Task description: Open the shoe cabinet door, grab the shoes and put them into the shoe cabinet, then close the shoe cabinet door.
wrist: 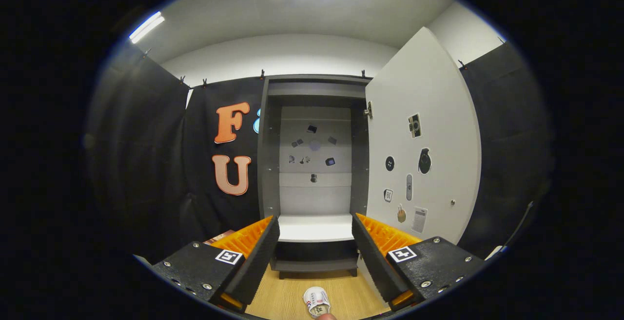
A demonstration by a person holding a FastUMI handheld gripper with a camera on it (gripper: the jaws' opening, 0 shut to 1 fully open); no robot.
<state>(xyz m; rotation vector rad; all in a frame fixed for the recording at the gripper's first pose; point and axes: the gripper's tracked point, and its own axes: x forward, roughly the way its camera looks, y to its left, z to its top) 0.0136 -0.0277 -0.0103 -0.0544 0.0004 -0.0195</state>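
My gripper (316, 249) hangs with its fingers spread apart and nothing between them, each wearing a small black-and-white square marker. Beyond them the shoe cabinet (314, 164) shows a dark grey frame, a pale grey back panel dotted with small dark stickers, and a white shelf (315, 227). Its open door (423, 139) is white, patterned with black, grey and tan stickers. Below me the floor (287, 295) is light wood grain. A shoe (317, 302) lies there, white with small red and dark markings. The ceiling (292, 12) is plain white.

Wooden floor (282, 295) — a shoe (317, 301) and the shoe cabinet (314, 173) stand on it.
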